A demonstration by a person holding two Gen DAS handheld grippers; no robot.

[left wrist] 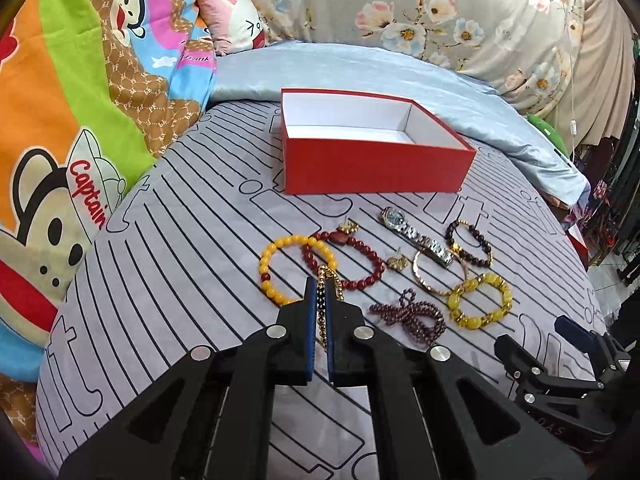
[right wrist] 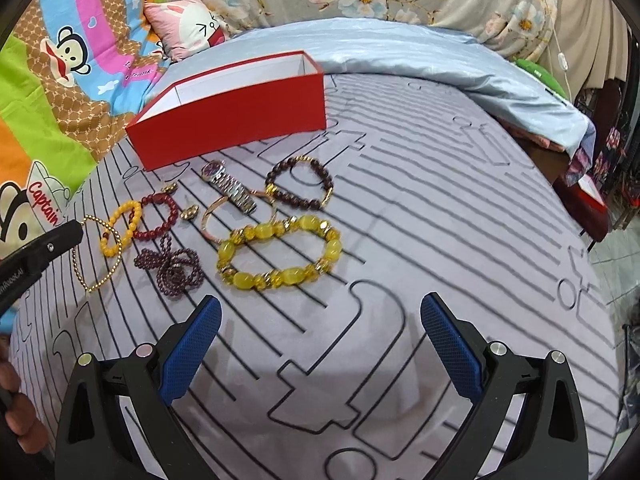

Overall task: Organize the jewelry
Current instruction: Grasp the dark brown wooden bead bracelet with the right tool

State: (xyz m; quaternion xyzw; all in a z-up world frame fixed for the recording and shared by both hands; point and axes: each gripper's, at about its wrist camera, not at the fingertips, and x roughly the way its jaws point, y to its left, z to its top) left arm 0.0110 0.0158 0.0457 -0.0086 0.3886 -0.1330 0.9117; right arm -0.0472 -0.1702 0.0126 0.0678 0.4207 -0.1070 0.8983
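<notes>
Left view: the left gripper (left wrist: 319, 286) pinches a gold chain (left wrist: 322, 320) (it hangs between the blue pads). Yellow beads (left wrist: 272, 276) and red beads (left wrist: 362, 254) lie just ahead, before the red box (left wrist: 372, 166).

Right view: the right gripper (right wrist: 320, 312) is wide apart over bare sheet (right wrist: 440, 208). A big yellow bracelet (right wrist: 280, 254) lies near; the chain (right wrist: 96, 256) dangles at left.

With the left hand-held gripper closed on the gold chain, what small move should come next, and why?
Probably carry the gold bead chain up and toward the open red cardboard box: the left hand-held gripper is shut on it, part of it hangs over the bed, and the box looks empty.
</notes>
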